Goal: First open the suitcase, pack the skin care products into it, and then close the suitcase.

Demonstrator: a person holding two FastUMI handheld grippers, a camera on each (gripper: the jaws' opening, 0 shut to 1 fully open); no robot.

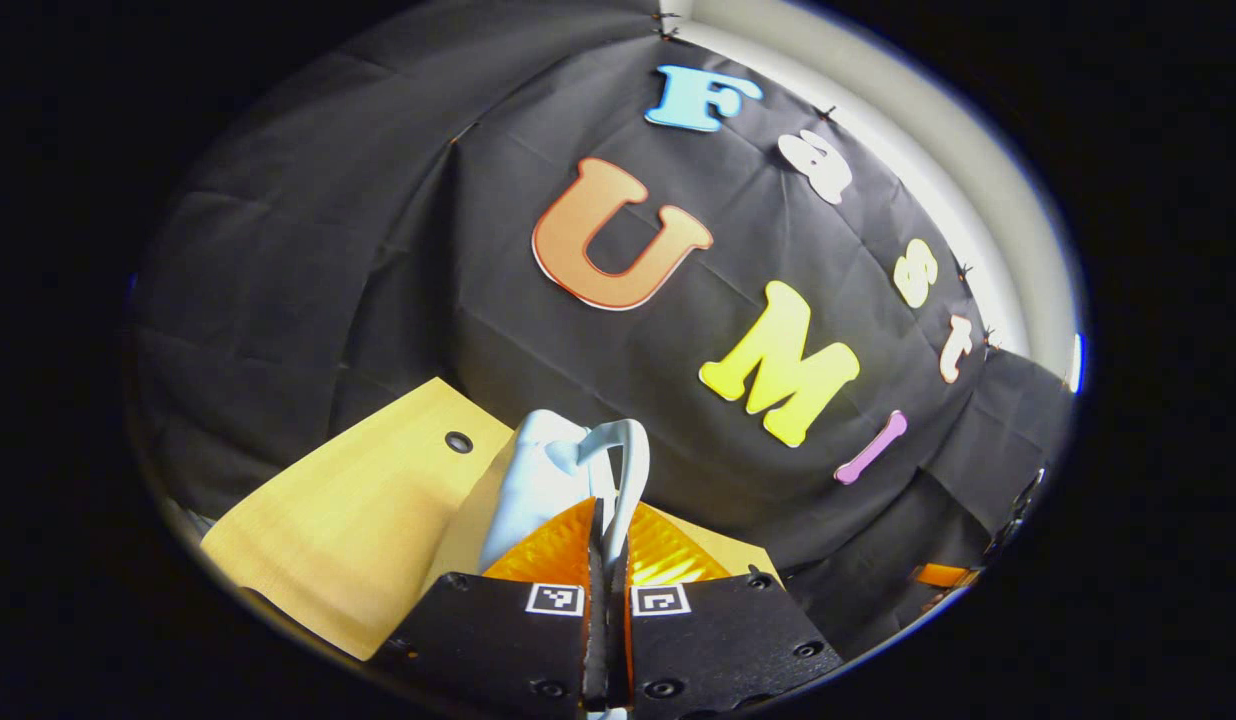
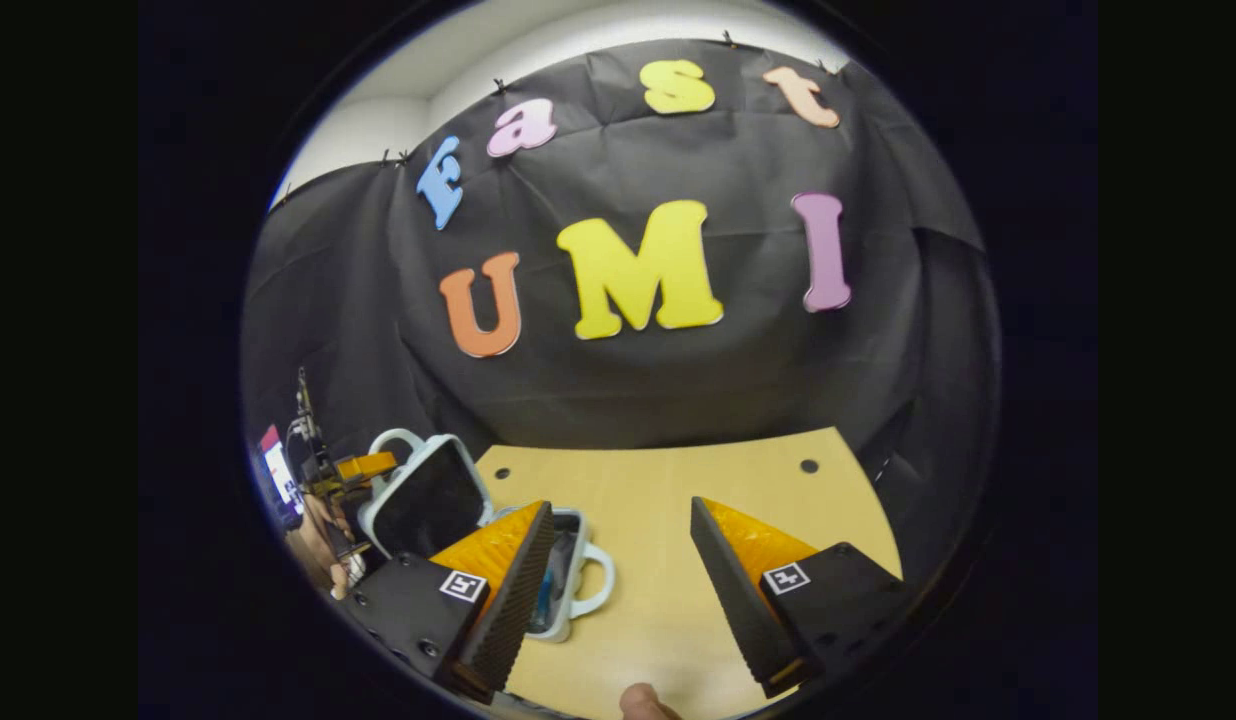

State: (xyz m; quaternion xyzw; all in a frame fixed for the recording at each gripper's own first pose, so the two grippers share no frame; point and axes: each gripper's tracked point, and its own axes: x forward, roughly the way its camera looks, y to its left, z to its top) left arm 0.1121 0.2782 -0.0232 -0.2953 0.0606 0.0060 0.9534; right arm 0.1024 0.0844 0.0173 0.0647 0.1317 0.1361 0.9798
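Up close in the left gripper view, left tool (image 1: 608, 545) pinched tight on the pale handle (image 1: 618, 460) of the suitcase lid (image 1: 528, 490), fingers almost meeting around it. Over in the right gripper view, right tool (image 2: 623, 575) spread wide, grasping nothing, hovering above the wooden bench (image 2: 678, 480); suitcase (image 2: 568, 570) open at left on the bench, lid raised, something bluish inside

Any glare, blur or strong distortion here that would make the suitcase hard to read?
Left gripper view: sharp but heavily bowed by the fisheye; the suitcase lid is close, evenly lit, no glare. Right gripper view: the open suitcase sits small near the warped left edge, its inside dark and hard to read; the table is evenly lit.
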